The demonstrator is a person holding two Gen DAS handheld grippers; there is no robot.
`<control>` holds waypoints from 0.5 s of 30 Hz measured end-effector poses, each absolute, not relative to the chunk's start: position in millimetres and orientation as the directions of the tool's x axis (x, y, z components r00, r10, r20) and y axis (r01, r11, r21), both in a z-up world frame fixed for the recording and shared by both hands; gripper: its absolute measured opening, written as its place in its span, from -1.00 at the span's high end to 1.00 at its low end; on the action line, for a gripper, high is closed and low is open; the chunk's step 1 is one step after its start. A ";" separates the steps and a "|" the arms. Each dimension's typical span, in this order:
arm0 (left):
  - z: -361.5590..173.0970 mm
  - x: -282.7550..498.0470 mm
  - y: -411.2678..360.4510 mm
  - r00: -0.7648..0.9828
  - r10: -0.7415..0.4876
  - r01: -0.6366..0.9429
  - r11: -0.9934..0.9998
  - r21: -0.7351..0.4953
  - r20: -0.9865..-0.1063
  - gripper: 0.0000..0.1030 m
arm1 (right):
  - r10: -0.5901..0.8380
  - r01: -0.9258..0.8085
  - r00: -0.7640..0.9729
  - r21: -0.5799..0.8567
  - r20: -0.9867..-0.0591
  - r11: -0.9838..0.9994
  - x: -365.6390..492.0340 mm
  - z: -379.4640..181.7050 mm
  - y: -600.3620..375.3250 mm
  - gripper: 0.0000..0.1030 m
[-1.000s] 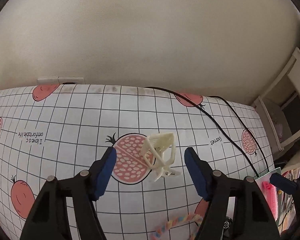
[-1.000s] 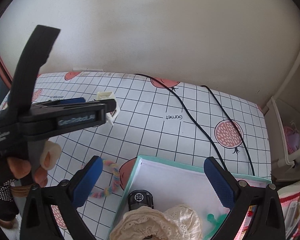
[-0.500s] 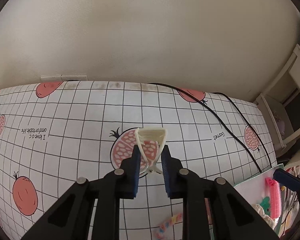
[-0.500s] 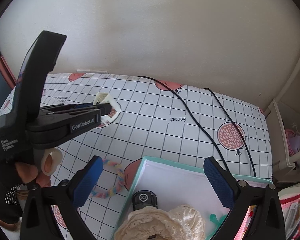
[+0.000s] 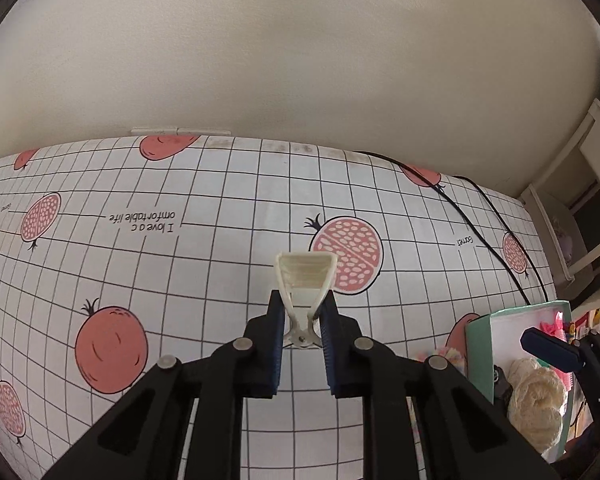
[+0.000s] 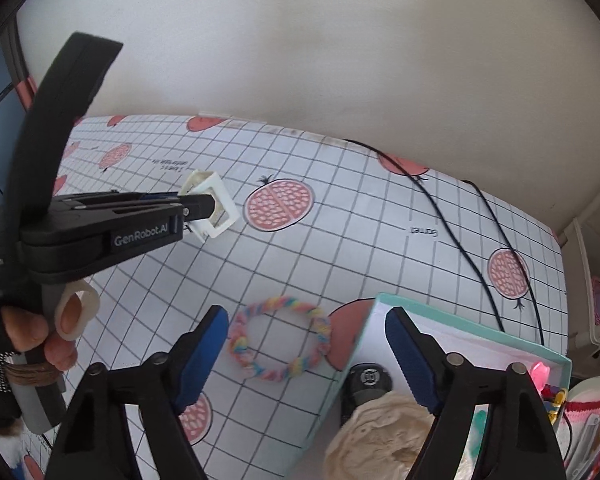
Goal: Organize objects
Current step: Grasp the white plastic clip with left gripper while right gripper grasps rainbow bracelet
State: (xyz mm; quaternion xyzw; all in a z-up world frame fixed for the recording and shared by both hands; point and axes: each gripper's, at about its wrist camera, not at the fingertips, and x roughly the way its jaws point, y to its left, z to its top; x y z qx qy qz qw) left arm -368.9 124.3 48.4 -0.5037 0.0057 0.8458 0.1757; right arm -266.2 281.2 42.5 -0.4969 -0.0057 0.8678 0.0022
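Cream plastic claw clip, pinched at its hinge end between blue pads, teeth end up, lifted off the desk at frame centre. Pastel rainbow braided ring lies flat just left of the mint-rimmed box, lower centre.

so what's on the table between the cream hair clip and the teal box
The rainbow braided hair tie lies there on the checked tablecloth, between the cream hair clip and the teal box; the right wrist view shows it best.

Surface has a pomegranate-print grid cover; black cable runs across it, beige wall behind.
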 end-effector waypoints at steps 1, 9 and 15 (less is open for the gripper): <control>49.8 -365.6 118.9 -0.434 0.285 -0.302 -0.940 -0.160 -0.855 0.66 | 0.002 0.011 -0.502 -0.009 -0.865 -1.000 -265.7 41.7 276.7 -0.53; 52.0 -347.9 83.0 -0.426 0.301 -0.261 -0.944 -0.203 -0.853 0.66 | -0.015 0.055 -0.461 -0.012 -0.887 -0.998 -265.0 28.4 251.8 0.01; 47.6 -343.6 73.8 -0.420 0.321 -0.250 -0.940 -0.232 -0.849 0.66 | -0.017 0.076 -0.429 -0.017 -0.903 -0.997 -266.5 15.2 242.0 0.21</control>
